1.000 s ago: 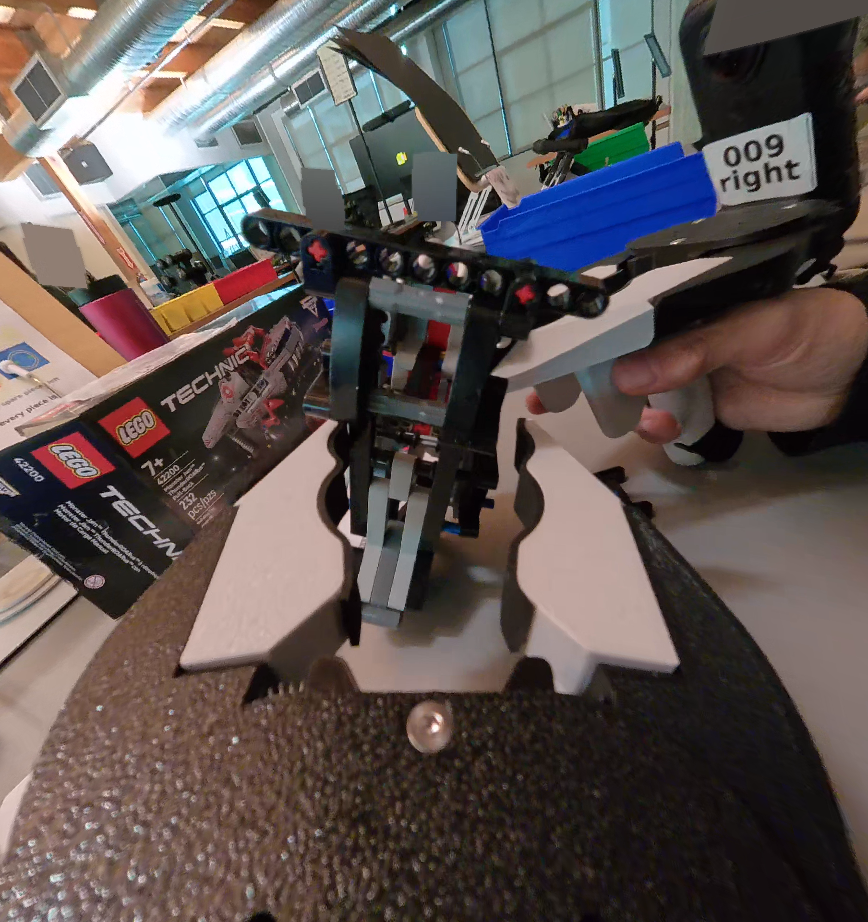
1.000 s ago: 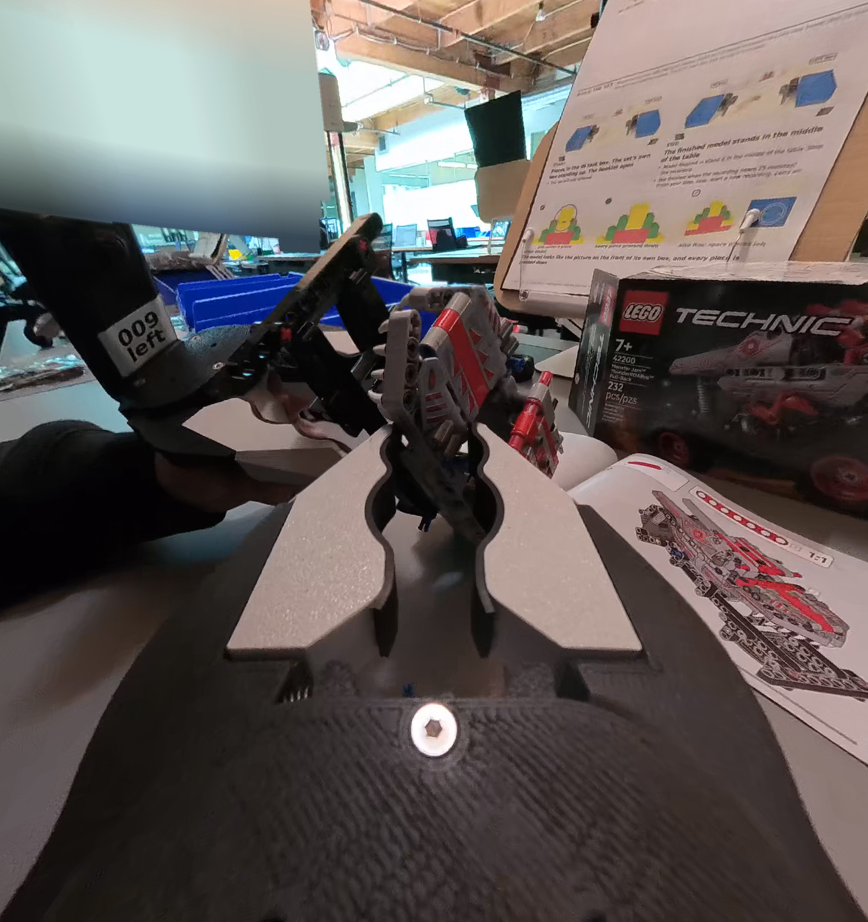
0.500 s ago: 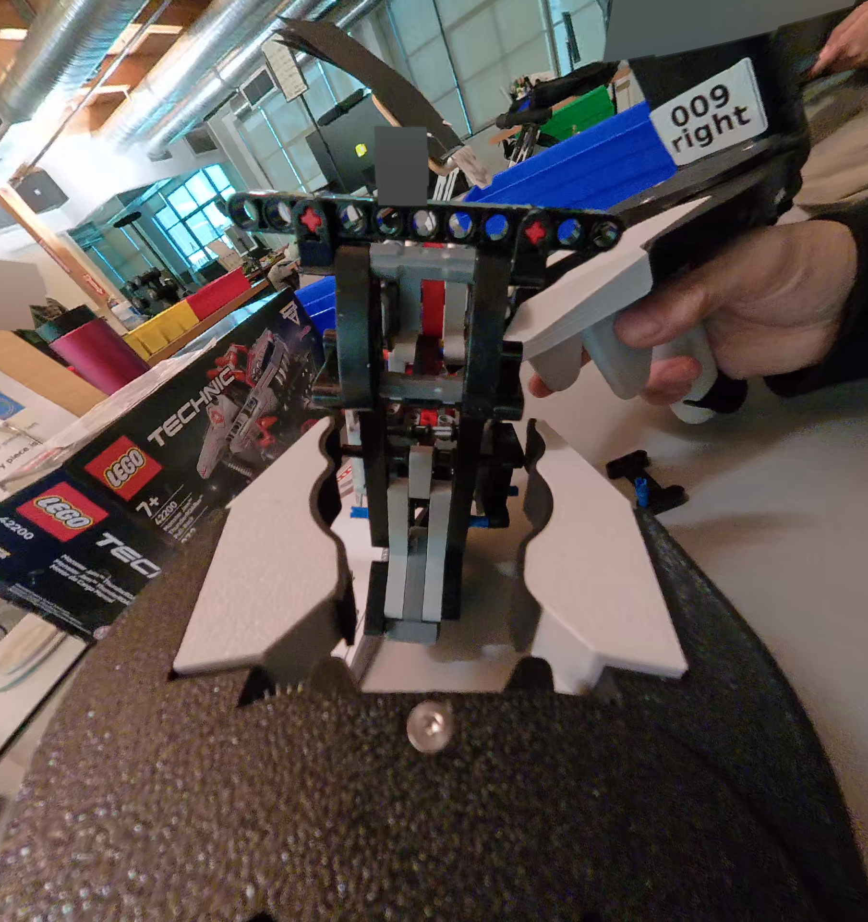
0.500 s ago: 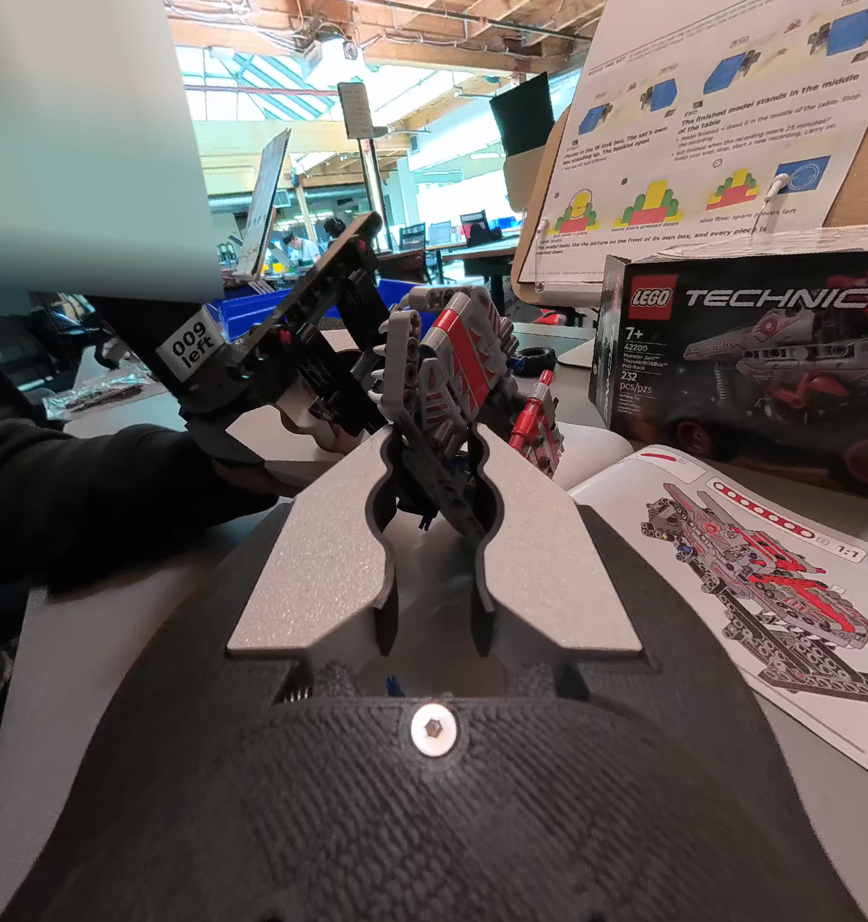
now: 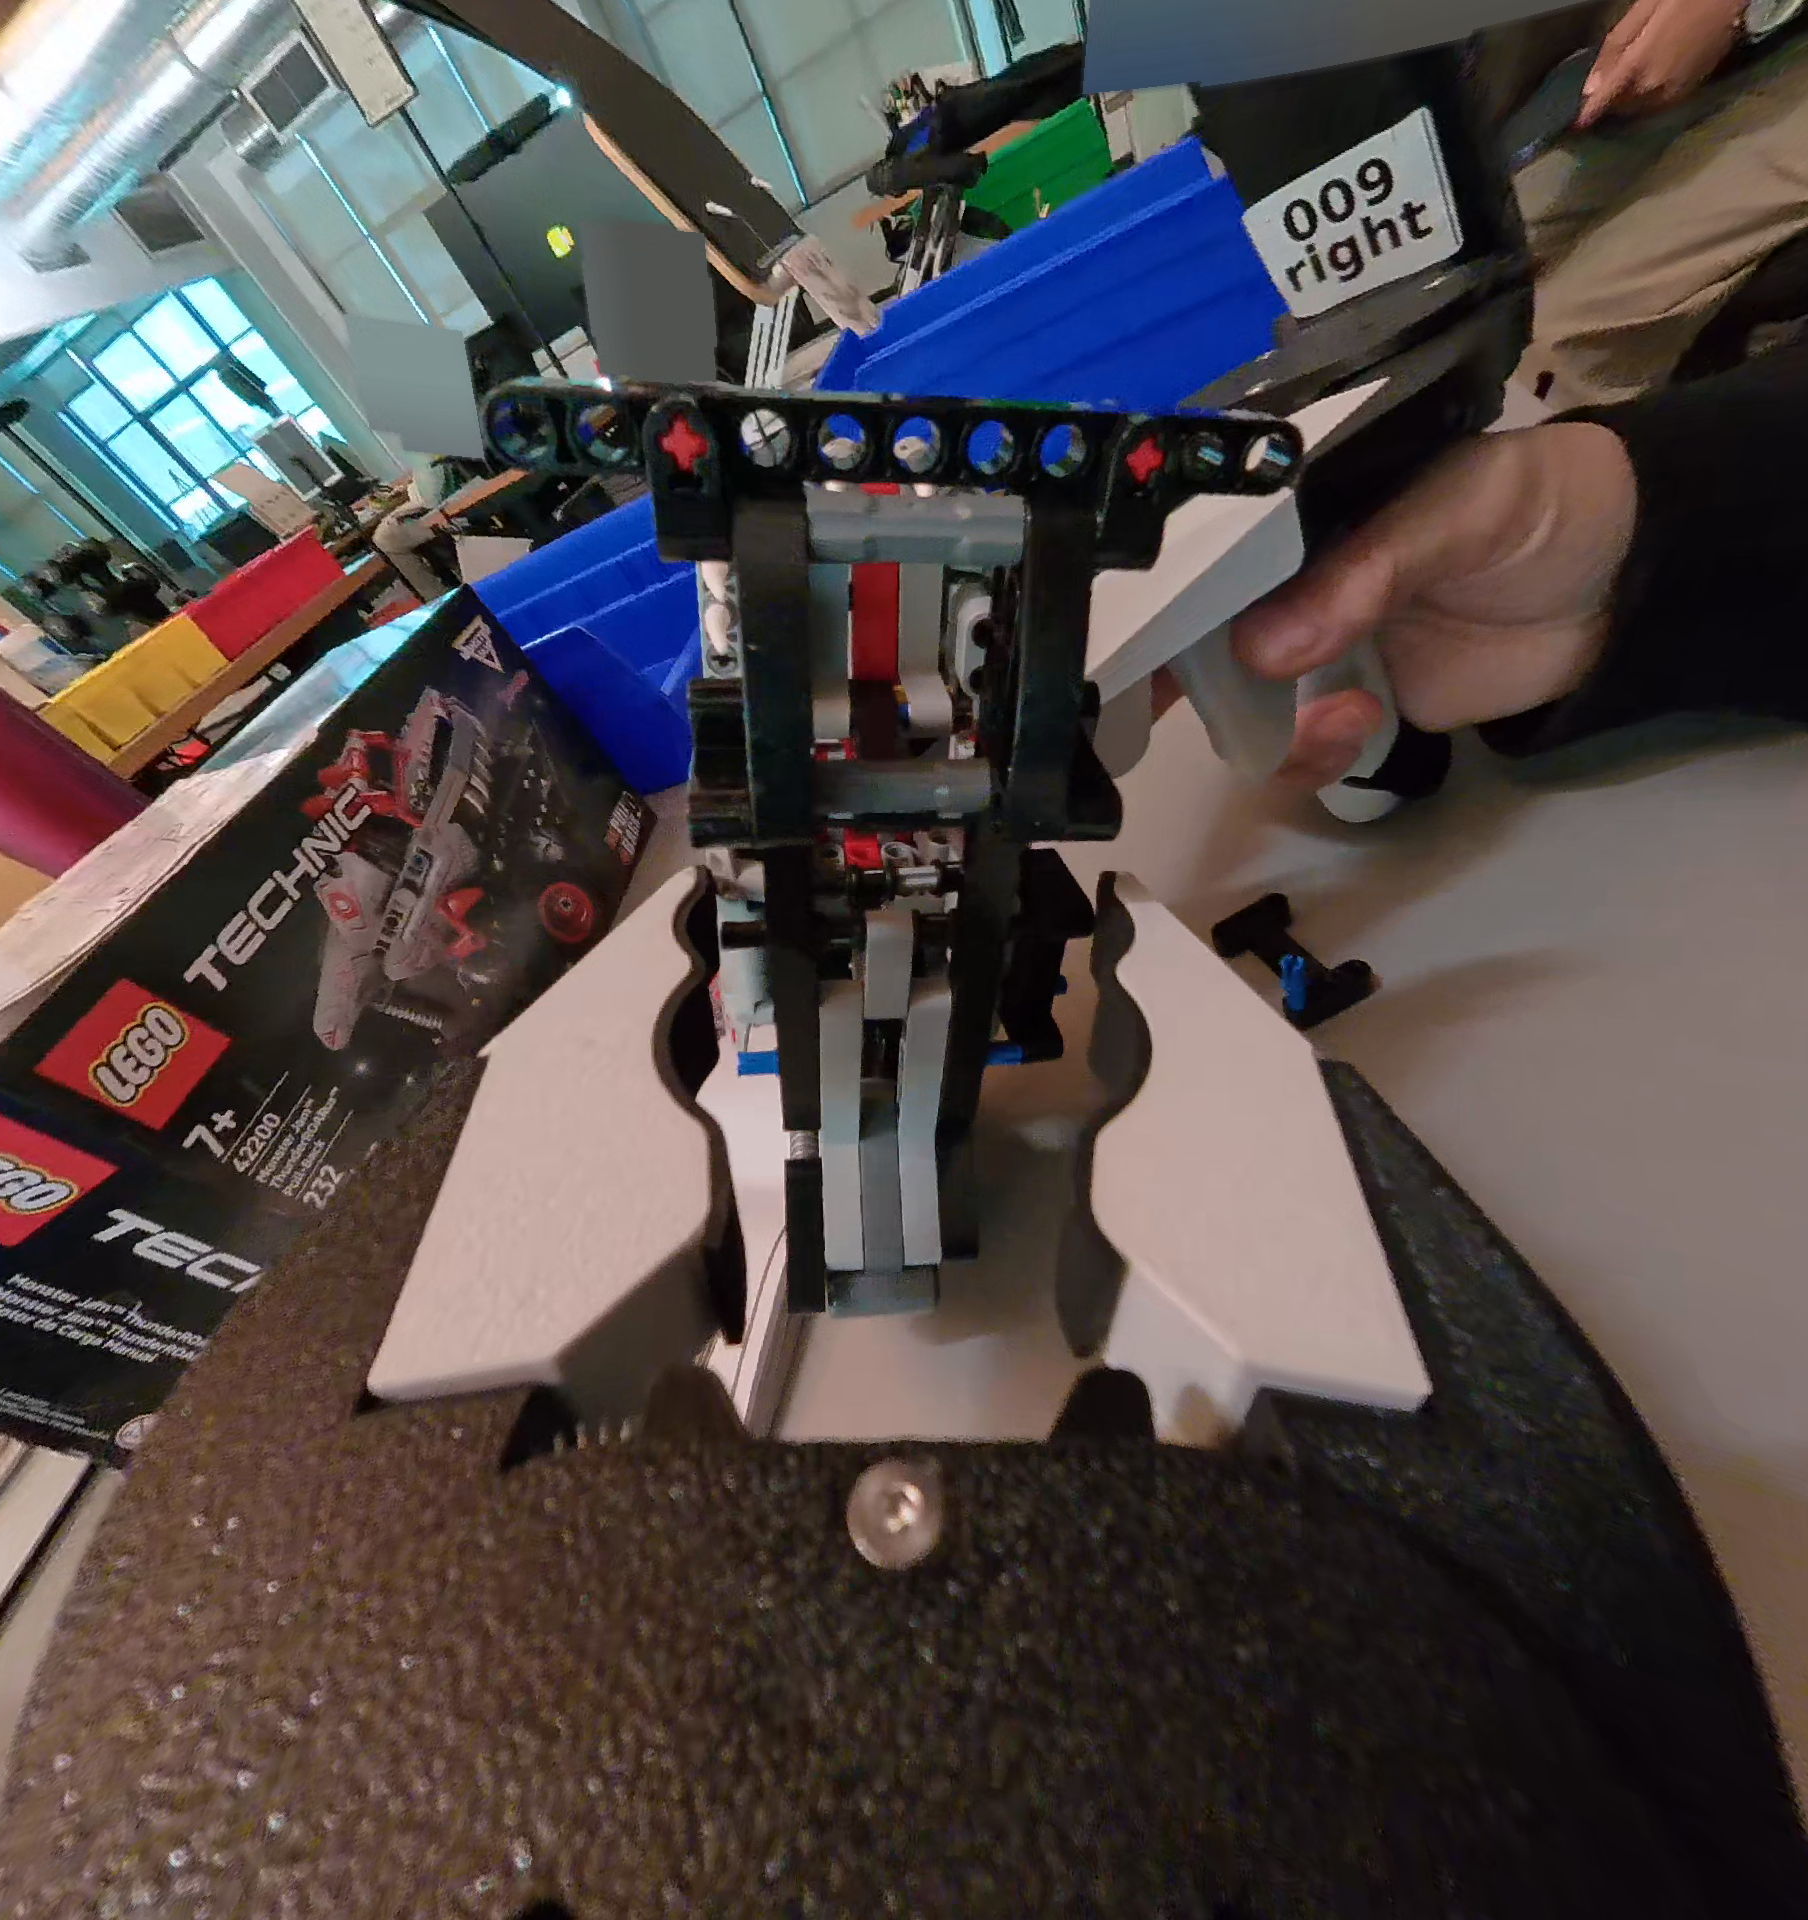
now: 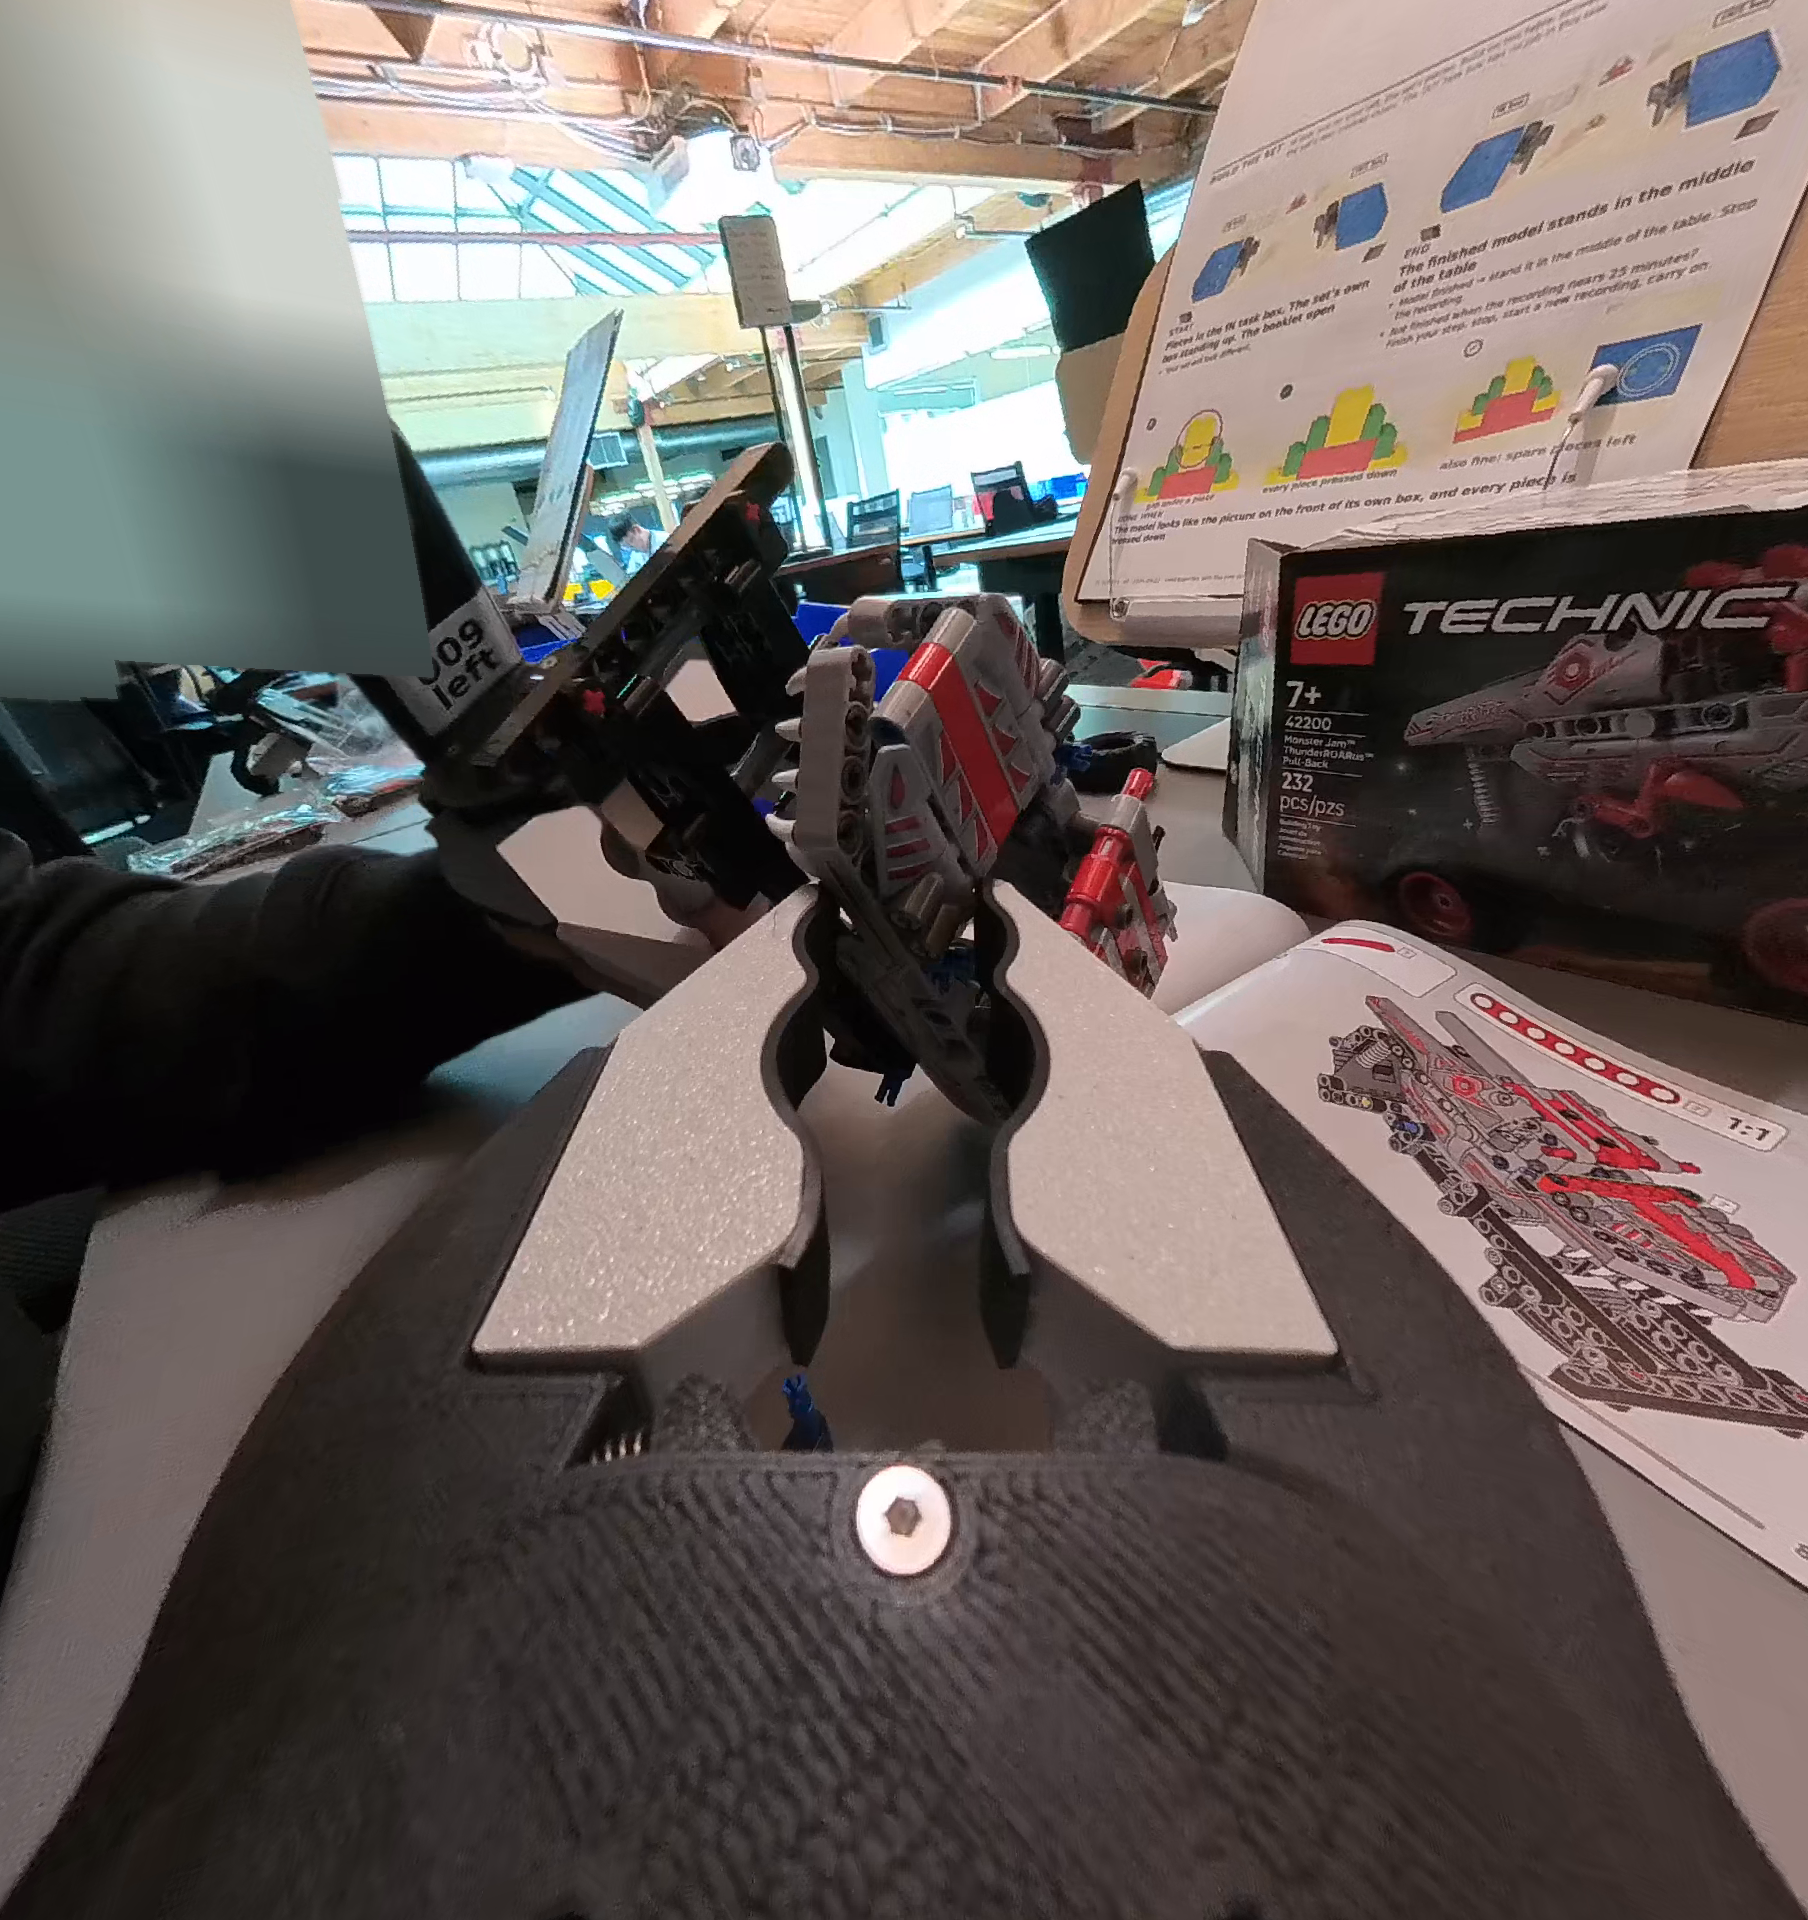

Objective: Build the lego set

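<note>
The left tongs [image 5: 895, 1049] are spread around the model [image 5: 884, 831], which is pinched by the right tongs [image 6: 905, 997]; before regripping, the chassis should be kept square.

The set box [image 5: 287, 997] runs off the left edge in the left wrist view. The model [image 6: 931, 831] hides the left gripper's [image 6: 671, 831] fingertips. The booklet [image 6: 1565, 1174] is cut off at right.
</note>
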Available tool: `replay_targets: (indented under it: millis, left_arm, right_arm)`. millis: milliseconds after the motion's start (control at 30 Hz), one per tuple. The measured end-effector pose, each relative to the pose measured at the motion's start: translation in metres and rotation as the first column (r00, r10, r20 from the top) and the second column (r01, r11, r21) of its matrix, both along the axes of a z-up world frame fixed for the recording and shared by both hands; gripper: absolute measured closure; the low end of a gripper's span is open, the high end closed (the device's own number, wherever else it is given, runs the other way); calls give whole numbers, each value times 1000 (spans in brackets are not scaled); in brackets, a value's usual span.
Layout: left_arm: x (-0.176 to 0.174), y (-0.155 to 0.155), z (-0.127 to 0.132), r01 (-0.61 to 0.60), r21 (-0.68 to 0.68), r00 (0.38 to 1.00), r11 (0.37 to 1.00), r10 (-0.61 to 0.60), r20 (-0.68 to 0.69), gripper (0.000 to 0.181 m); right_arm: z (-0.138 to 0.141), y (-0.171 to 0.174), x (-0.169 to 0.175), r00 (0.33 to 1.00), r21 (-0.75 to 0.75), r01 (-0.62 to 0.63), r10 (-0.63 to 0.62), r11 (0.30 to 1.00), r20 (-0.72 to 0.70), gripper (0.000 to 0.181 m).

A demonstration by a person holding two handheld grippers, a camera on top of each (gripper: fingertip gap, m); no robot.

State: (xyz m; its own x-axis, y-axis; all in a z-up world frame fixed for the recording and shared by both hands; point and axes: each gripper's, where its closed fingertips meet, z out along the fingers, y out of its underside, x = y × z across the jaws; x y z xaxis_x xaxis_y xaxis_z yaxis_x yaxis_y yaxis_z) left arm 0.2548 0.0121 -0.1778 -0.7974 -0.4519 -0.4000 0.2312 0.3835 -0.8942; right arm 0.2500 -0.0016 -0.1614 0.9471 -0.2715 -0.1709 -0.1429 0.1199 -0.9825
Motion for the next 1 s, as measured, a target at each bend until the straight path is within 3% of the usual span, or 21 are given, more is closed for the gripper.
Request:
replay_targets:
  millis: [533, 1000]
  left_arm:
    - [3, -1, -3, -66, 36, 997, 997, 65, 41, 110]
    - [4, -8, -6, -105, 83, 992, 991, 98, 85, 111]
  right_arm:
    - [0, -1, 1, 1000, 9, 3, -3, 1000, -13, 156]
    - [-6, -9, 4, 994, -39, 100, -102, 994, -33, 152]
